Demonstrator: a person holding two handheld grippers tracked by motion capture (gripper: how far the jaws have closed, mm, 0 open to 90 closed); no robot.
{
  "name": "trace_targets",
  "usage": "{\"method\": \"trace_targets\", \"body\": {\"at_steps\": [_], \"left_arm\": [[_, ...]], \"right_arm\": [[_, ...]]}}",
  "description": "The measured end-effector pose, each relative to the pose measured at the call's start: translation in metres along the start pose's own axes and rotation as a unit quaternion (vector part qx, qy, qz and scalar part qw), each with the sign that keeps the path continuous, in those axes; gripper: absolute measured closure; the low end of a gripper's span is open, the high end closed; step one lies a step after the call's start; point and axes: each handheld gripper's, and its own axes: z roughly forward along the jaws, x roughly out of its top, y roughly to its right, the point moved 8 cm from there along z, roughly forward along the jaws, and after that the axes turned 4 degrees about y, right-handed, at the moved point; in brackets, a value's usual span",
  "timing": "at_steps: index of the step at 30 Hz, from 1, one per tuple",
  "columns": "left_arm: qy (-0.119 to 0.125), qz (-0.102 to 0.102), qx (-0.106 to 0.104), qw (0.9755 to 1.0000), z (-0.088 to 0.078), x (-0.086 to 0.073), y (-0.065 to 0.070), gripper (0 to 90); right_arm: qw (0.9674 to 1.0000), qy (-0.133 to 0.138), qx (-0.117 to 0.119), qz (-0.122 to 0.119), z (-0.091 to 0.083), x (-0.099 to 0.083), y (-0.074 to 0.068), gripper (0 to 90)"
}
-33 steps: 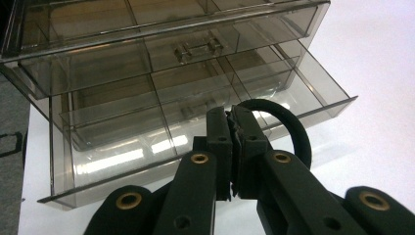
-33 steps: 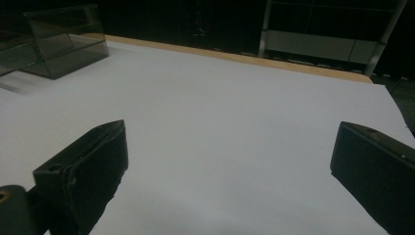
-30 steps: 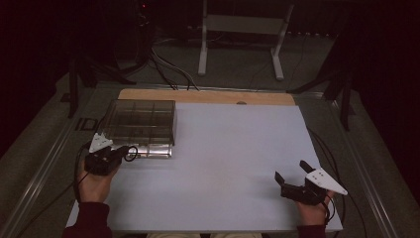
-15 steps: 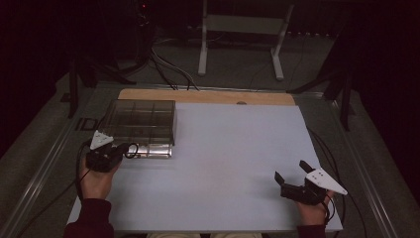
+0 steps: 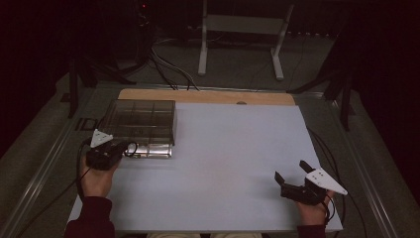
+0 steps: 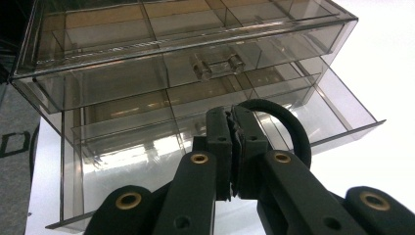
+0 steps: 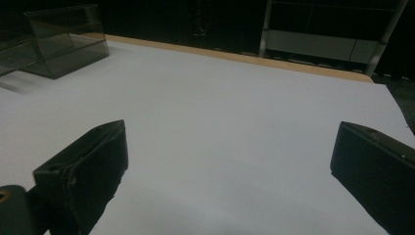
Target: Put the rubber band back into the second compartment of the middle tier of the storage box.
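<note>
A smoky clear drawer box [image 5: 141, 119] stands at the table's left, its lower drawer [image 5: 151, 150] pulled out toward me. My left gripper [image 5: 124, 148] is at that drawer's front left, shut on a black elastic ring [image 5: 131, 149]. In the left gripper view the closed jaws [image 6: 231, 115] pinch the ring [image 6: 293, 134], which loops out to the right over the open lower drawer [image 6: 337, 115]; the upper drawer [image 6: 215, 66] with its clear handle stays in. My right gripper [image 5: 290, 170] rests near the front right corner, open, with only bare table between its fingers [image 7: 88, 166].
The white tabletop [image 5: 233, 144] stretches between the two hands, with a wooden strip [image 5: 208, 96] along its far edge. Cables and a white metal stand [image 5: 237, 29] lie on the floor beyond. The box's corner [image 7: 63, 39] is seen far left in the right gripper view.
</note>
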Motion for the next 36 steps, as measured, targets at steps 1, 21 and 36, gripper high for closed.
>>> {"method": "trace_targets", "body": {"at_steps": [1,21,36], "left_arm": [[0.000,0.000,0.001,1.0000,0.001,0.000,0.000,88.4],[0.000,-0.007,0.018,0.9998,0.011,0.001,-0.005,88.4],[-0.008,-0.006,0.025,0.9996,0.021,0.000,-0.006,88.4]], "right_arm": [[1.0000,0.000,0.000,0.000,0.000,0.000,0.000,0.8],[1.0000,0.001,0.000,0.001,0.000,0.000,0.000,0.9],[1.0000,0.001,-0.001,0.001,0.000,0.000,0.001,0.8]]}}
